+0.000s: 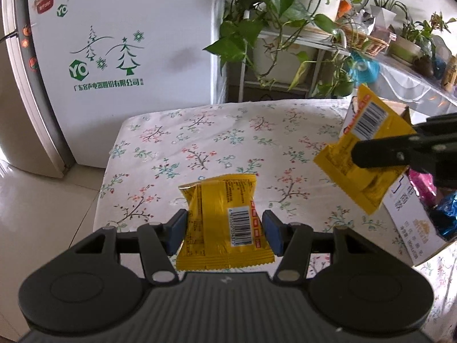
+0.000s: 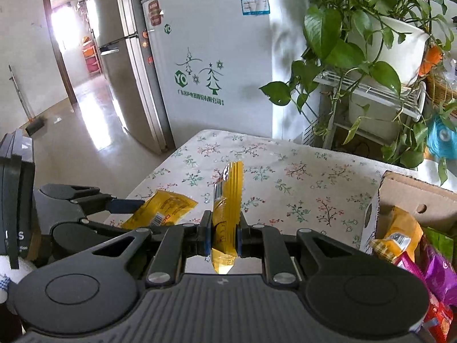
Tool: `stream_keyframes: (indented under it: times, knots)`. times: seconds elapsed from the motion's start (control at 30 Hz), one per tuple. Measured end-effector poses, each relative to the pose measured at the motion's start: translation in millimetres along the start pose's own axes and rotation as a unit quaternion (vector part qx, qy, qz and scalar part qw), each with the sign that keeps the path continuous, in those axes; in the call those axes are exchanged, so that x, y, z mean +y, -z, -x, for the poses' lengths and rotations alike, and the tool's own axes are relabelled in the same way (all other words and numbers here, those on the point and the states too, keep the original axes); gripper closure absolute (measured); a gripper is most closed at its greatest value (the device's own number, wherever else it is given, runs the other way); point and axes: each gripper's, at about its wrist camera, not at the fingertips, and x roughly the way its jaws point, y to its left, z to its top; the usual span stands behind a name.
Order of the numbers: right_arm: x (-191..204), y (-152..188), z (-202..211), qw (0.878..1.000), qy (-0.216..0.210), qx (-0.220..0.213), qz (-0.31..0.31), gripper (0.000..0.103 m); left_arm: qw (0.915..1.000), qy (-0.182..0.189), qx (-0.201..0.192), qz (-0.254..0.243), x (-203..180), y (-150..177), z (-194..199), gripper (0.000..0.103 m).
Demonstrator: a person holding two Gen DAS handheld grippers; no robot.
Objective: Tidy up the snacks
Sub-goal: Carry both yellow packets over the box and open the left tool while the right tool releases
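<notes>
Floral-printed tablecloth (image 1: 217, 143) covers the table beneath both tongs, with a white refrigerator (image 1: 120, 43) and trailing green pot plants (image 2: 357, 37) beyond. Left gripper (image 1: 224, 230) is clamped on a yellow foil snack packet (image 1: 222, 217); right gripper (image 2: 224, 235) is clamped edge-on upon a second yellow packet (image 2: 227, 200), both aloft. Judged step: carrying; next, each packet likely goes into the open cardboard box (image 2: 405, 191) of snacks, just right of the right gripper.
</notes>
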Motion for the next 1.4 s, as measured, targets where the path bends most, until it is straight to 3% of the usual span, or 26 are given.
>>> stream_keyframes:
  times: [0.3, 0.77, 1.07, 1.4]
  knots:
    - [-15.4, -11.9, 22.5, 0.999, 0.016, -0.043, -0.014, 0.083, 0.9996, 0.014, -0.024, 0.005, -20.1, -18.3, 16.4, 0.047]
    - [-82.5, -27.2, 78.5, 0.988, 0.083, -0.106, -0.08, 0.083, 0.9938, 0.097, -0.051, -0.015, -88.1, -55.4, 25.0, 0.047]
    - [-124.3, -15.0, 84.2, 0.976, 0.144, -0.094, -0.134, 0.083, 0.9855, 0.159, -0.045, -0.037, -150.8, -67.2, 12.9, 0.047]
    - [-154.9, -6.9, 80.1, 0.966, 0.174, -0.074, -0.175, 0.082, 0.9787, 0.2, -0.024, -0.041, -202.8, -67.2, -6.4, 0.046]
